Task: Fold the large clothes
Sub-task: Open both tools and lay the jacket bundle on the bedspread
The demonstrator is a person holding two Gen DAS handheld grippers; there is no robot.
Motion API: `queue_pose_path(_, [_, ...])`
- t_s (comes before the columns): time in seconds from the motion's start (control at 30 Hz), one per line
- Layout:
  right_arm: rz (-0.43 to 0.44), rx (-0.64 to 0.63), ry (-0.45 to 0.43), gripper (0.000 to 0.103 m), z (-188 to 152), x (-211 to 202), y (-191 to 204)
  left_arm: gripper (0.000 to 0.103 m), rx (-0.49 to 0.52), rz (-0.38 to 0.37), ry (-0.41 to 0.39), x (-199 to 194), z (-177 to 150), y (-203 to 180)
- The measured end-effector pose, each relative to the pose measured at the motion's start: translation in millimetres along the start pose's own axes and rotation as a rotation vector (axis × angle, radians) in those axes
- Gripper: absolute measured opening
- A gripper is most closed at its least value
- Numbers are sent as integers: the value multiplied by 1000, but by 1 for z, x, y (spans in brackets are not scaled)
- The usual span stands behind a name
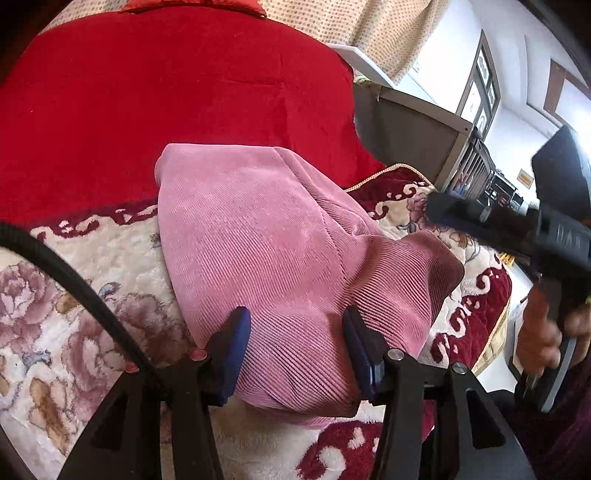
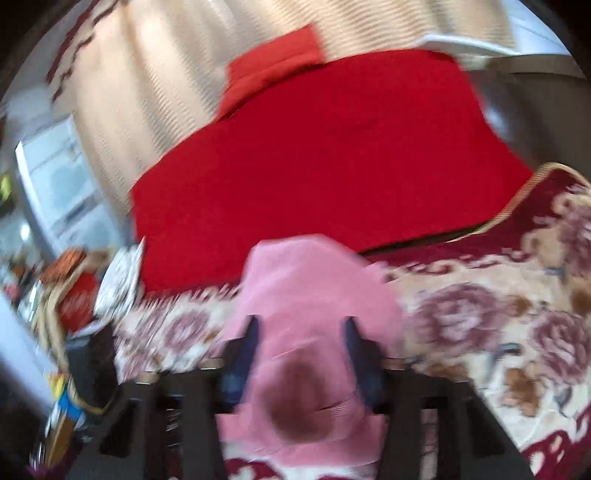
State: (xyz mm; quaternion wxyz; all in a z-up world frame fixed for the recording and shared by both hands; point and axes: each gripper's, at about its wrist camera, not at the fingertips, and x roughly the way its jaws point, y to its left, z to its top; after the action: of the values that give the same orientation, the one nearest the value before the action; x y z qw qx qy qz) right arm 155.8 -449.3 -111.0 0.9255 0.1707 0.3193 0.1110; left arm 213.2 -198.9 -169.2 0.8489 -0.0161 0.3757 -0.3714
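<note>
A pink ribbed garment (image 1: pixel 273 251) lies folded into a compact bundle on a floral blanket (image 1: pixel 74 314). My left gripper (image 1: pixel 295 332) is open, its blue-padded fingers (image 1: pixel 236 343) straddling the near edge of the bundle. The right gripper (image 1: pixel 480 218) shows at the right of the left wrist view, above the blanket, held by a hand. In the blurred right wrist view the pink garment (image 2: pixel 306 295) lies between the spread fingers of my right gripper (image 2: pixel 303 332), which is open.
A red blanket (image 1: pixel 166 92) covers the far part of the bed, also in the right wrist view (image 2: pixel 332 155). A grey headboard or bed frame (image 1: pixel 406 129) stands at the right. Dotted curtains (image 1: pixel 351 22) hang behind. Cluttered items (image 2: pixel 74 288) sit at the left.
</note>
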Motion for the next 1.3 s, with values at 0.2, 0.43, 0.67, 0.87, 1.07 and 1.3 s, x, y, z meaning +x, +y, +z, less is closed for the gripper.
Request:
queue_pose_path(0.2, [-68,55,271,35,-55,57,-18,60,70,7,42,7,-9,-7])
queue_pose_path(0.43, [-93,50,269,34,-63,63,-24,61,84,44,15,11,-12,-13])
queue_pose_path(0.67, [-5,58,270,35,-17,54,-25,62,122,53,-17,5,-13,-19])
queue_pose_path(0.87, [75,53,237,35,49,95,-20,62,125,35,-16,7,-12,-16])
queue_pose_path(1.07, [-50,171,454,35,44,208,-67,63,143,32,-28,11,-12,-13])
queue_pose_path(1.3, [-41,155,325,37,46,151,-61,71,150,-7,-57,-11,-8,-6])
